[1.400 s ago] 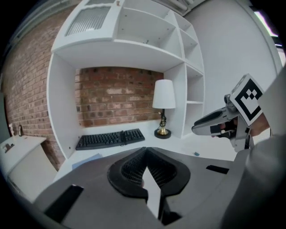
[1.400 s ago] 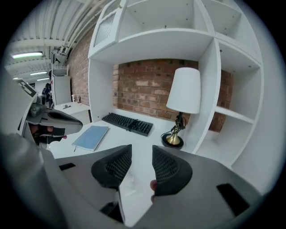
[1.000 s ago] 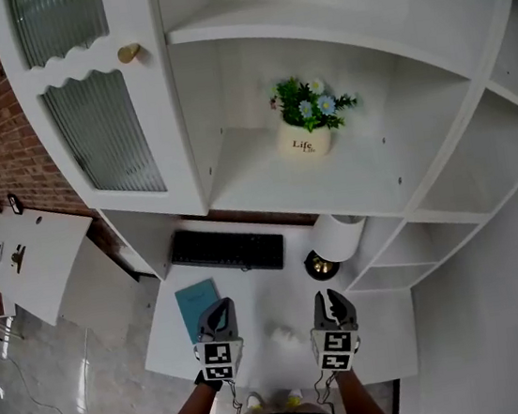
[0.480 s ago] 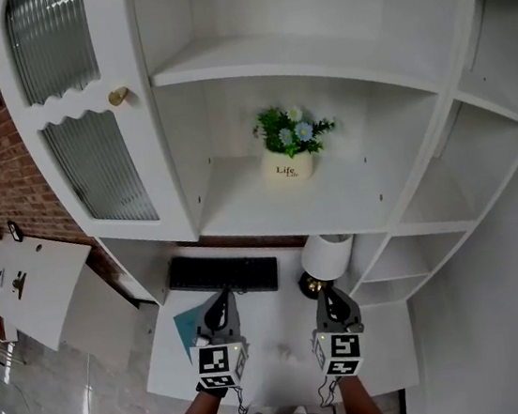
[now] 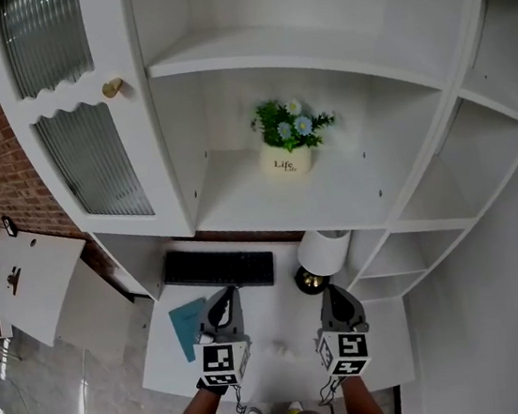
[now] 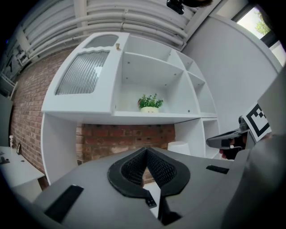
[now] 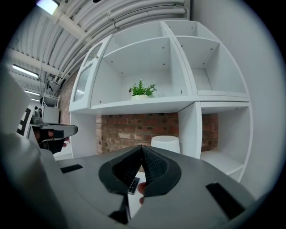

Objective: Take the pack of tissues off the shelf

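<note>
I can make out no pack of tissues in any view. The white shelf unit's middle shelf (image 5: 268, 205) bears only a small potted plant (image 5: 289, 159), which also shows in the left gripper view (image 6: 149, 107) and the right gripper view (image 7: 140, 95). My left gripper (image 5: 225, 293) (image 6: 146, 149) and right gripper (image 5: 329, 289) (image 7: 141, 146) hover side by side over the desk, below the shelf and pointing level at it. Both are shut, with nothing between the jaws. The right jaws have just been closing.
On the white desk (image 5: 284, 326) lie a black keyboard (image 5: 218, 268), a teal notebook (image 5: 187, 322) and a small white object (image 5: 280, 348). A white-shaded lamp (image 5: 324, 251) stands at the right. A glass cabinet door (image 5: 92, 157) with a brass knob (image 5: 111, 88) closes the unit's left side.
Both grippers have risen above the desk towards the shelves. The right jaws have drawn together. The head view has shifted, so the shelves sit lower and further left.
</note>
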`<state>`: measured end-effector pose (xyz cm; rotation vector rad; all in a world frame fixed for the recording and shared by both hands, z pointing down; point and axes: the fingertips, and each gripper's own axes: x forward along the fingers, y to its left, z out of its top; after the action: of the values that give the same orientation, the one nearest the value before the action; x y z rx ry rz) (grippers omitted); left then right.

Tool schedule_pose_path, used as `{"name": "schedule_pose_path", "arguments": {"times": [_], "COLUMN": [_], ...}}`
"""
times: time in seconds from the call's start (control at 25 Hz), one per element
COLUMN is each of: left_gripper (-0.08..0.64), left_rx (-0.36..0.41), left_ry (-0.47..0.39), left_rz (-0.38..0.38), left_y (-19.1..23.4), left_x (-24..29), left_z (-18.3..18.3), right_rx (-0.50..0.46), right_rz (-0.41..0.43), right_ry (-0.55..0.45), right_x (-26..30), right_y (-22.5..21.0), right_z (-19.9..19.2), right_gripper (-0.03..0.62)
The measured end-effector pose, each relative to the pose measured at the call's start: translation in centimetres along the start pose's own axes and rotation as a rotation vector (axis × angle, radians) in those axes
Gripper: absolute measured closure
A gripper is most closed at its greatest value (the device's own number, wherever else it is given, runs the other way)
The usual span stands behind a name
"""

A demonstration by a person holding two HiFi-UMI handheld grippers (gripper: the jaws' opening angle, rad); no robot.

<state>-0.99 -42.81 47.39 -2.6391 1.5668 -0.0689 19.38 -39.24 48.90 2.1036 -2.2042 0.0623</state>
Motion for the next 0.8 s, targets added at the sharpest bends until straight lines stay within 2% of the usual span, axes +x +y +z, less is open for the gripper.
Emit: {"name": "schedule_pose_path", "arguments": {"times": [0.2,0.6,0.8], "left_gripper": [0.546,0.545,0.545], "left_rx": [-0.042,-0.010,-0.011], "left_ry": [0.003,-0.045,-0.033], "left_rz": [0.007,-0.010,-0.017], "left_y": [-0.2,-1.2,-1.6], "left_x": [-0.8,-1.0,-1.0], "left_z": [0.5,2.5,2.0], "right_rx": [-0.004,-0.011,0.004], "right_rz": [-0.005,0.002,0.001], "right_ry": [-0.043,-0.099,-0.131], "right_x": [-0.5,-1.7,-2.8], "right_y": [-0.2,0.0,-0.1], "right_z": [1.9,4.4,5.9], "right_gripper": [0.589,0.589,0.589]}}
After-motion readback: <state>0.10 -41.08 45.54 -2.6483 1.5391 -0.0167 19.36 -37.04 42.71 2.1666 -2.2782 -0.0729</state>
